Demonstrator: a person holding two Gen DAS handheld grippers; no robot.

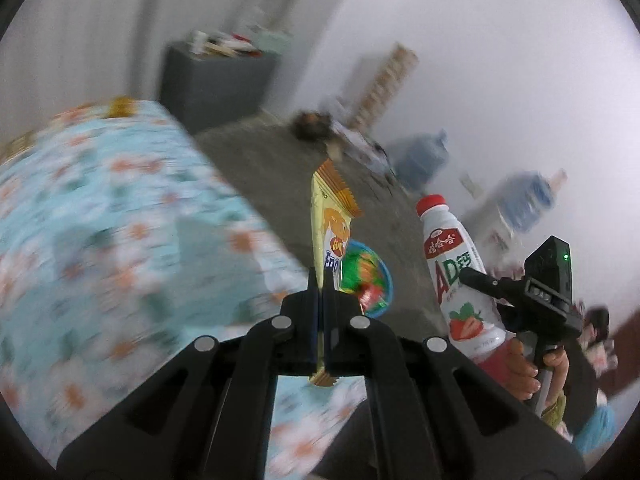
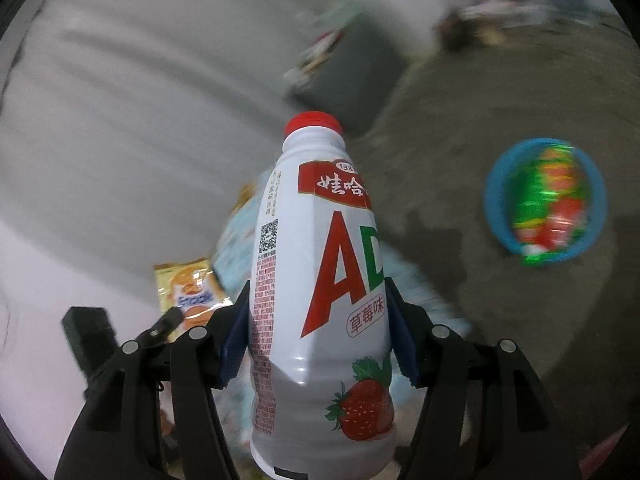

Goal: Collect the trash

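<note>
While our left gripper [image 1: 321,292] pinched the yellow wrapper [image 1: 330,224] flat between closed fingers, our right gripper [image 2: 320,316] clamped the bottle [image 2: 320,300] upright, above the floor near the blue bin [image 2: 496,196].

**Lived-in bedroom, prob. a home**

Bed w/ floral cover [image 1: 120,208] beside bare concrete floor [image 1: 256,168]. Grey cabinet [image 1: 212,80] w/ clutter on top, against pale curtain [image 1: 100,20]. Water jugs [image 1: 420,156] along white wall [image 1: 500,60]. Blue basin [image 2: 496,208] w/ wrappers on floor. Background blurred.
</note>
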